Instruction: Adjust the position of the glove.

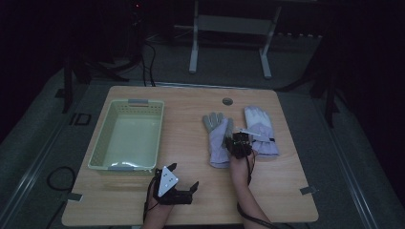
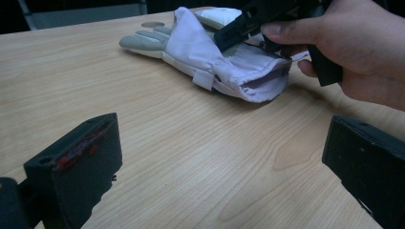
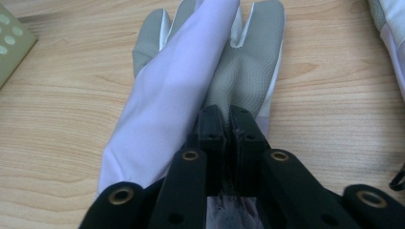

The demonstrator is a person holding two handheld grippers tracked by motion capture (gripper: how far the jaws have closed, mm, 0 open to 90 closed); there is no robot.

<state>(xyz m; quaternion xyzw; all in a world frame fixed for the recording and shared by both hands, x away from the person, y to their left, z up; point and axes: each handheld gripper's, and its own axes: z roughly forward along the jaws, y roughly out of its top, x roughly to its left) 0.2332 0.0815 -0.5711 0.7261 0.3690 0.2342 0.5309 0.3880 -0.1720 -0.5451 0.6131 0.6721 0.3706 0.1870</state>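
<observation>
The right gripper [image 3: 226, 125] covers the cuff end of the left glove [image 3: 191, 90] at the lower middle of its own view — whether fabric lies between the closed jaws cannot be told. The second glove [image 3: 389, 28] is cut off at the upper right edge, the green basket [image 3: 12, 40] at the upper left.

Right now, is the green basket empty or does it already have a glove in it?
Empty. The high view shows the green basket with a bare floor, and both gloves, the left glove and the right glove, lie on the table.
</observation>
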